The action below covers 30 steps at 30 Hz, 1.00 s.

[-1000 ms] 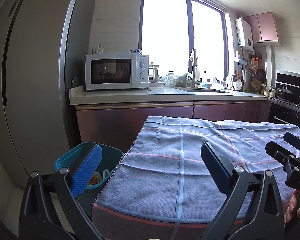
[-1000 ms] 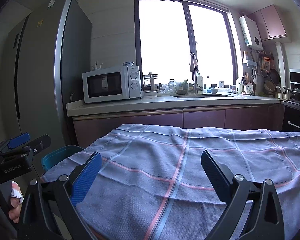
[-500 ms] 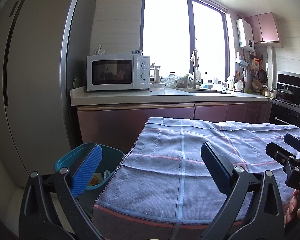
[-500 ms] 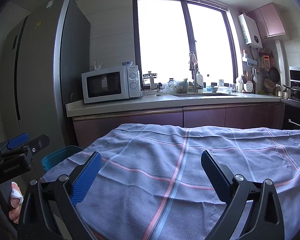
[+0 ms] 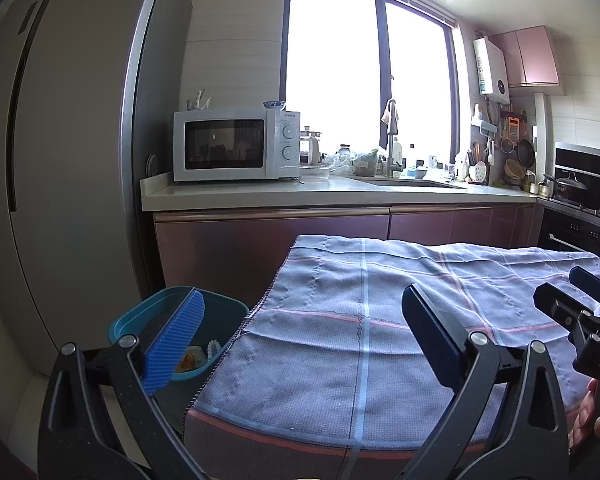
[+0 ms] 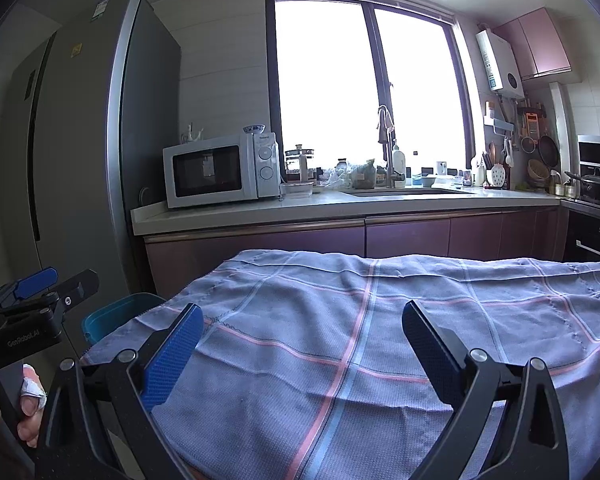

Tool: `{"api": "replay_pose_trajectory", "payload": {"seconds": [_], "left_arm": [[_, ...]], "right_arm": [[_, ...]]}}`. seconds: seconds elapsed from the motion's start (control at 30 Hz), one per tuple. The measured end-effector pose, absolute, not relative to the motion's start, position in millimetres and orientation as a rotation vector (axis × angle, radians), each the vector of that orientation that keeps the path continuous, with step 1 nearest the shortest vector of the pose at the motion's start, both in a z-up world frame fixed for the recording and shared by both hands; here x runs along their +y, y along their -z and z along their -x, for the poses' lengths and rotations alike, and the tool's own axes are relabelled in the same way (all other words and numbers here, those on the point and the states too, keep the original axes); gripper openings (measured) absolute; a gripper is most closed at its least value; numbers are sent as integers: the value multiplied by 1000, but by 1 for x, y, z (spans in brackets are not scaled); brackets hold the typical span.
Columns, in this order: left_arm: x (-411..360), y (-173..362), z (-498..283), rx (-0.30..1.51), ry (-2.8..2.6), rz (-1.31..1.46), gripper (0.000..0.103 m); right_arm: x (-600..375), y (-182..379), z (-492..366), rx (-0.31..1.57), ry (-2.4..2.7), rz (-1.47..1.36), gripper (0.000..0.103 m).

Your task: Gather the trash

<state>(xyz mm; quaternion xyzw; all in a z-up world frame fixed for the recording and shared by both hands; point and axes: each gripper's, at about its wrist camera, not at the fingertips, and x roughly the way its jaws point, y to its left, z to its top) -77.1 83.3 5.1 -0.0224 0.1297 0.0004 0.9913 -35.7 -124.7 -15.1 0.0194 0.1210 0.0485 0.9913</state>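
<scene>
A teal bin point(image 5: 220, 312) stands on the floor at the left end of the cloth-covered table point(image 5: 363, 320); white and orange scraps of trash point(image 5: 198, 354) lie inside it. My left gripper point(image 5: 300, 336) is open and holds nothing, its left finger over the bin and its right finger over the cloth. My right gripper point(image 6: 300, 348) is open and holds nothing, hovering above the table point(image 6: 379, 320). The bin point(image 6: 116, 316) peeks out at the left in the right wrist view. No trash shows on the cloth.
A tall grey fridge point(image 5: 68, 160) stands left of the bin. Behind the table runs a counter point(image 5: 300, 196) with a white microwave point(image 5: 236, 146), sink and clutter. A stove with a pot point(image 5: 571, 188) is at the right. A hand point(image 6: 28, 400) grips the left tool.
Both views have shifted only slightly; the scene sits a touch lower in the right wrist view. Both grippers remain open.
</scene>
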Motion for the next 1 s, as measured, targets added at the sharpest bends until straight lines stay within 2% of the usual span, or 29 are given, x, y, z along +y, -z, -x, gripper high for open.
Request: {"api": "replay_pose_trajectory", "payload": {"seconds": [1.0], "left_arm": [[80,-5,78,269,-8,40,97]], "right_arm": [[-129,15,35,247,-95,-52,96]]}}
